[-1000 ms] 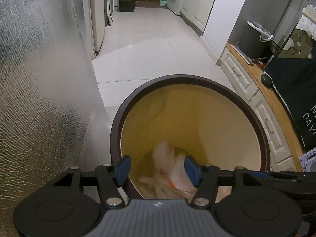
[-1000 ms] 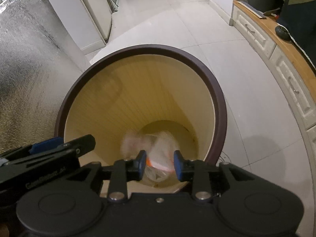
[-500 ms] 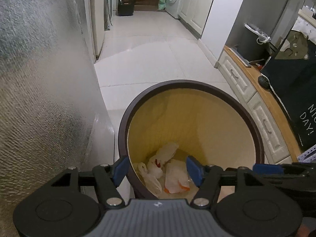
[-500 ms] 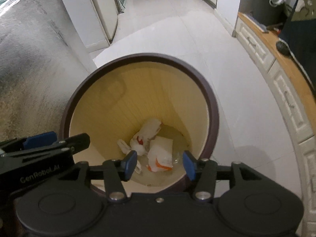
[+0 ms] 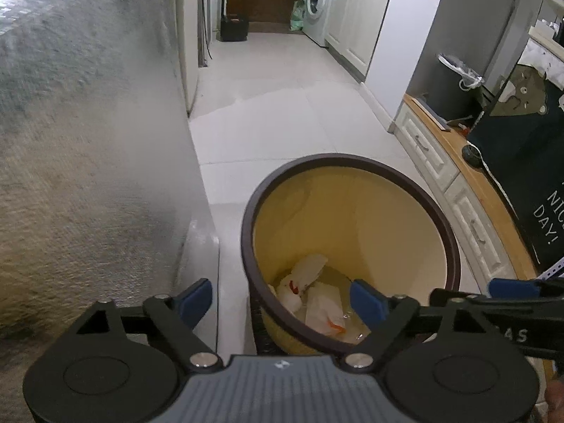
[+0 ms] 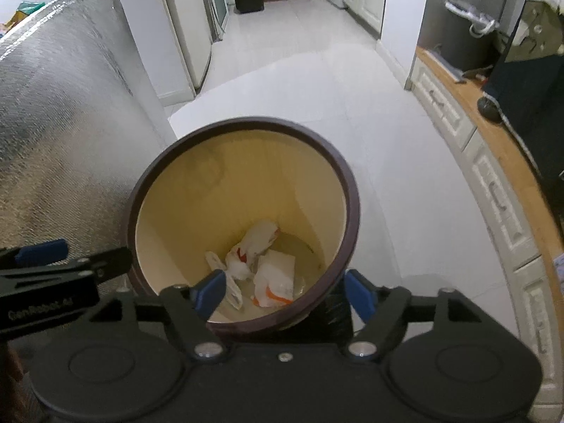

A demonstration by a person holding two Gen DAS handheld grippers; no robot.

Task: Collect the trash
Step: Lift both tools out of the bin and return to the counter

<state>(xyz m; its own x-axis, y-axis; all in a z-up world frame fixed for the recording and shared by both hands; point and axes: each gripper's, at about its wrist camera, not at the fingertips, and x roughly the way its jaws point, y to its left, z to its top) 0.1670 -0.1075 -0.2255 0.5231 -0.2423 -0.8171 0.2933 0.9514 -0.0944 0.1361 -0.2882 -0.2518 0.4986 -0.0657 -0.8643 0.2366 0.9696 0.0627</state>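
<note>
A round bin with a dark brown rim (image 5: 352, 160) (image 6: 243, 123) and yellow inside stands on the floor. White wrappers with orange marks (image 5: 317, 299) (image 6: 264, 268) lie at its bottom. My left gripper (image 5: 282, 303) is open and empty, above the bin's near left rim. My right gripper (image 6: 287, 296) is open and empty, above the bin's near rim. The right gripper shows at the right edge of the left wrist view (image 5: 511, 292). The left gripper shows at the left edge of the right wrist view (image 6: 53, 264).
A silver foil-covered surface (image 5: 88, 141) (image 6: 53, 123) rises close on the left. White tile floor (image 5: 282, 123) runs ahead to a washing machine (image 5: 317, 3). White drawers with a wooden top (image 5: 458, 183) (image 6: 500, 183) line the right side.
Both grippers have pulled up and back from the bin and opened wider. The wrappers, blurred in mid-fall a second ago, now lie still at the bottom.
</note>
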